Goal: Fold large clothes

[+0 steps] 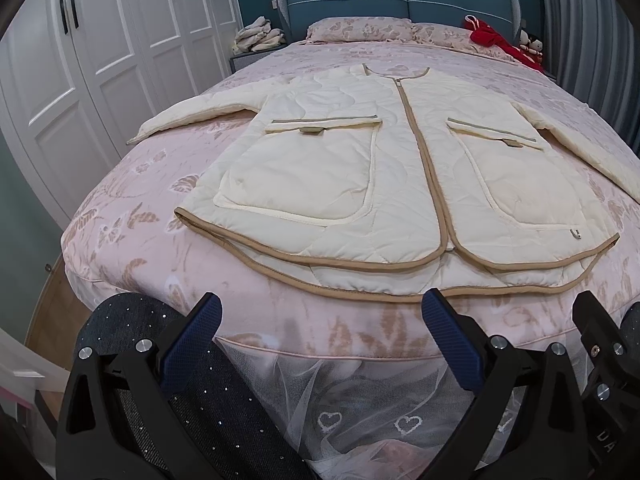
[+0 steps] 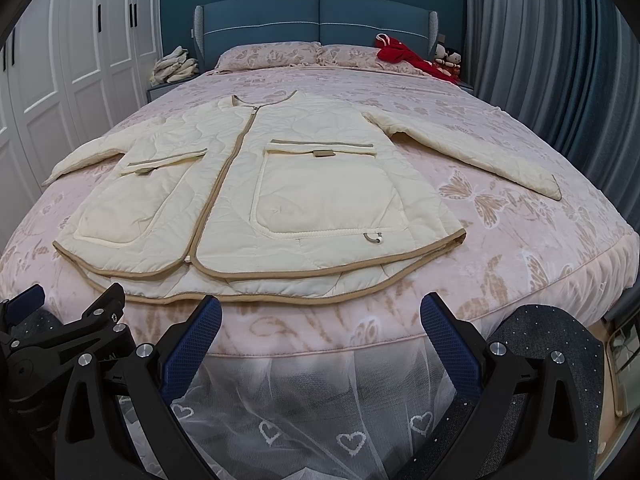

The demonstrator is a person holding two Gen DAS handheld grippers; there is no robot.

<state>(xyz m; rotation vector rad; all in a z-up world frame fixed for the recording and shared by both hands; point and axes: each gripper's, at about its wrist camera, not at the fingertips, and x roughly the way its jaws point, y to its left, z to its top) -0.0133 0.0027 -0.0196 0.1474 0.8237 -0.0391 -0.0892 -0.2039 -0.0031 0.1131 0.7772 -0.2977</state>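
The jacket (image 1: 400, 168) lies flat, zipped, sleeves spread, on the bed (image 1: 160, 208). Both grippers, left (image 1: 322, 326) and right (image 2: 321, 326), hover released just short of its hem, fingers (image 1: 200, 340) spread, touching nothing.

Both wrist views look from the foot of the bed (image 1: 160, 240) toward the headboard (image 2: 320, 12), low and close, left camera offset leftward; both share the spread jacket (image 1: 360, 168).
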